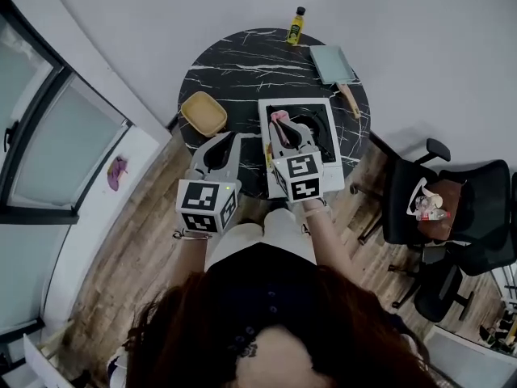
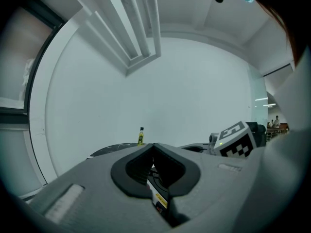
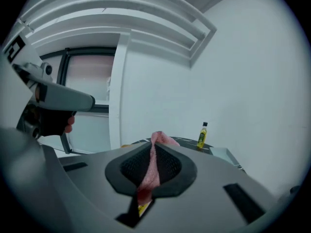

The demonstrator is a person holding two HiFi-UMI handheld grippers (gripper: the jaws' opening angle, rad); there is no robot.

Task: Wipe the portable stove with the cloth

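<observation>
Person's head (image 1: 275, 330) filled the lower centre of the head view, nearest item. Left hand-held gripper (image 1: 222, 141): centre-left, jaws together with nothing between them, sat over the counter (image 1: 234, 63) edge beside the portable stove (image 1: 323, 128). Right hand-held gripper (image 1: 282, 128): centre, jaws were clamped on the pink cloth (image 1: 279, 116), held over the stove; contact could not be told. Also on the counter: yellow dish (image 1: 203, 112), left; bottle (image 1: 296, 25), top; teal board (image 1: 331, 63), upper right. Task status, judged: cloth was in hand and positioned; wiping of the stove top remained.
</observation>
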